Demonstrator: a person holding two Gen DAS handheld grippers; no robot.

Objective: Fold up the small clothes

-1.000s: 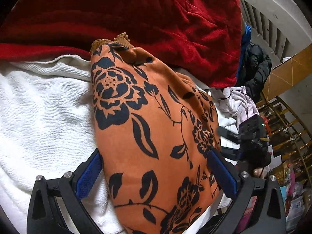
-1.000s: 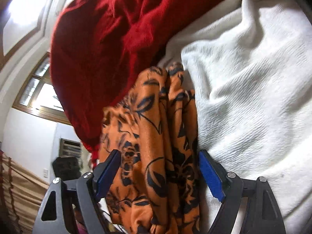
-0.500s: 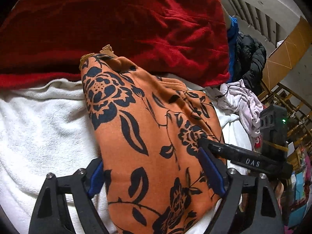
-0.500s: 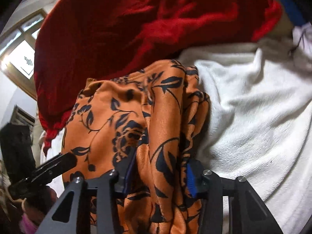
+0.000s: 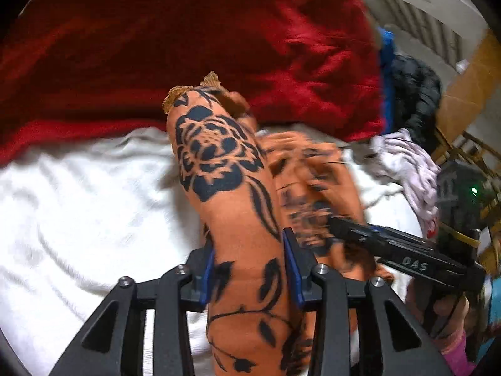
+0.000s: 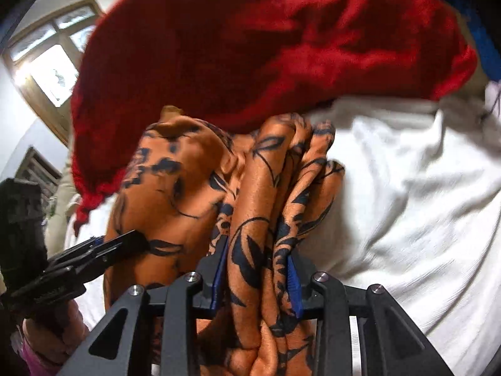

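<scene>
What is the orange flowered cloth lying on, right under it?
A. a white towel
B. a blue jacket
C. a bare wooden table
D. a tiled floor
A: the orange cloth lies on the white towel, which spreads out on both sides of it, with a red blanket behind.

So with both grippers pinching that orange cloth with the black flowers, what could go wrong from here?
1. Both the left gripper and the right gripper are closing on bunched folds of the orange floral cloth, so the fold may come out uneven.
2. The glossy-looking fabric could slip from the blue pads.
3. Its far end lies against the red fuzzy blanket and may drag on it.
</scene>
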